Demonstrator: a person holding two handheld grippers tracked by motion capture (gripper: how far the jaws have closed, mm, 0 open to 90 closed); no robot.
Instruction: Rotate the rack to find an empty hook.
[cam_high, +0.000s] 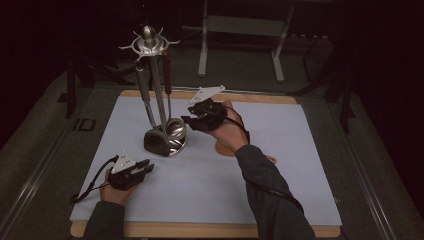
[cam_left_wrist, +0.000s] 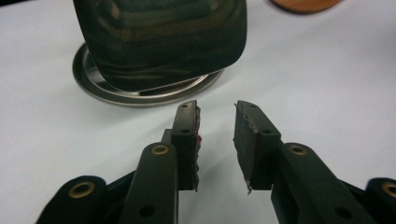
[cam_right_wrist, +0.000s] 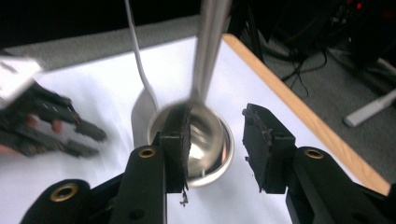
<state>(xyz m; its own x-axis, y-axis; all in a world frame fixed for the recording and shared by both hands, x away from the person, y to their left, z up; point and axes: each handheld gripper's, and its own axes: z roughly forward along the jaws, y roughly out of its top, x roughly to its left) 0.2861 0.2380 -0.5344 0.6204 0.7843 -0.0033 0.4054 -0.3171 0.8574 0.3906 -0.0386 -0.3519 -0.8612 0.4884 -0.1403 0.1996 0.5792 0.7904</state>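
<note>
The pale blue-white sheet (cam_high: 280, 145) over the wooden-edged table (cam_high: 200, 231) spreads wide across the high view, and on its far left part stands the tall metal utensil stand with a star-shaped silver top (cam_high: 148, 42), its round steel base (cam_high: 172, 145) sitting flat on the sheet. From the top hang long-handled tools: a grey-handled one (cam_high: 144, 95) at the left, a dark-handled one (cam_high: 166, 72) at the right. A dark rounded spatula blade (cam_high: 155, 140) hangs low at the base's left side; the left gripper view shows it big and close (cam_left_wrist: 161, 39), right over the base rim (cam_left_wrist: 93, 91).

Here's the shiny steel ladle bowl (cam_high: 175, 127), hanging just above the base on the right. The right gripper (cam_high: 191, 119) is right up against it, reaching in from the right. In the right gripper view its jaws stand spread, the ladle bowl (cam_right_wrist: 210, 140) partly behind the left jaw and showing in the gap, nothing pinched; whether that jaw touches the bowl I cannot tell.

A flat round wooden piece (cam_high: 225, 149) lies on the sheet, partly under the right hand and wrist.

The left gripper (cam_high: 146, 167) rests low on the near left of the sheet, well apart from the ladle, aimed toward the stand's base. Its jaws are parted, holding nothing, bare sheet between them.
</note>
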